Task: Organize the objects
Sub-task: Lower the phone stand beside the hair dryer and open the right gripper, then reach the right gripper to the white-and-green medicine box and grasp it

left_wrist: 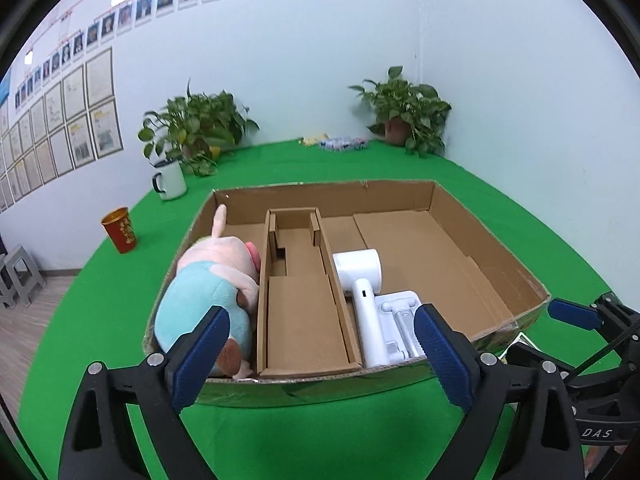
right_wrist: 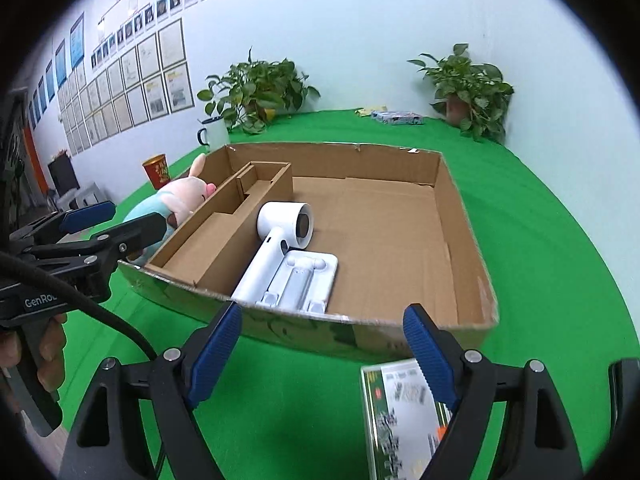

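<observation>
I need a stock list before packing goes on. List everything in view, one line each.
cardboard box: one, brown, on the green table
plush pig: one, pink and light blue, box's left compartment
hair dryer: one, white, in the box on a white tray
mug: one, white, behind the box
cup: one, red and gold, left of the box
potted plants: two, green, by the wall
booklet: one, printed, in front of the box
left claw: open, empty
right claw: open, empty
</observation>
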Demonstrator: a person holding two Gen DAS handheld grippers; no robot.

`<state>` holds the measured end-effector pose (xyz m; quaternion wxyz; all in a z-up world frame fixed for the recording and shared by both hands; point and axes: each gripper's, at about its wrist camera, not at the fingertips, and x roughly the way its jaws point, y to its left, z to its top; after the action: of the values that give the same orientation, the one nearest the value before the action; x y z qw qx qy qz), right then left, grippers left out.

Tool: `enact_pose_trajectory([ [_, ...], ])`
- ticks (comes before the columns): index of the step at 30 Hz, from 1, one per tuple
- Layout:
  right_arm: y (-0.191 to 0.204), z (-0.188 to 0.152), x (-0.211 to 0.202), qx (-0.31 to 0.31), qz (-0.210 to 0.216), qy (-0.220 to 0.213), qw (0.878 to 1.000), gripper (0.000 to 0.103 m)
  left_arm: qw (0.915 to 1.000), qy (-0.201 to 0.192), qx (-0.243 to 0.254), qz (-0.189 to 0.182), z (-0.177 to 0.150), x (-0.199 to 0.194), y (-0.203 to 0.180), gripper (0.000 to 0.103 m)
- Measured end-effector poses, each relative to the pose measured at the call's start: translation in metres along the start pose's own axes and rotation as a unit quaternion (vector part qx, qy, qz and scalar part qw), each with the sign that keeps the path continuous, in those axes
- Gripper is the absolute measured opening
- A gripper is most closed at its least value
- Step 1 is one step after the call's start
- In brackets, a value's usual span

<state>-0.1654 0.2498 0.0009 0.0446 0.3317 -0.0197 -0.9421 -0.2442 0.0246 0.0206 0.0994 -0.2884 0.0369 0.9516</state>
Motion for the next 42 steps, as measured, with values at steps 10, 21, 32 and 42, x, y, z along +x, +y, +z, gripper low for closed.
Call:
enact_pose_trajectory([
  [10,-0.010,-0.015,-0.032,0.018,0.018,-0.025,0.999,0.057,0.9994,0.024,-0.023,-0.009,-0.018,-0.021,0.001,0.007],
  [21,-0.058,-0.093,-0.037,0.036,0.027,0.076,0.996,0.092,0.9957,0.042,-0.051,-0.065,-0.082,-0.041,0.001,0.100],
  [32,-0.036,-0.109,-0.026,0.070,0.050,0.114,0.990,0.062,0.9811,0.090,-0.065,-0.158,-0.100,-0.023,-0.007,0.093],
  [42,0.029,-0.125,-0.031,0.020,0.079,0.120,0.989,0.088,0.9257,0.197,-0.128,-0.296,-0.116,0.031,-0.038,0.093],
])
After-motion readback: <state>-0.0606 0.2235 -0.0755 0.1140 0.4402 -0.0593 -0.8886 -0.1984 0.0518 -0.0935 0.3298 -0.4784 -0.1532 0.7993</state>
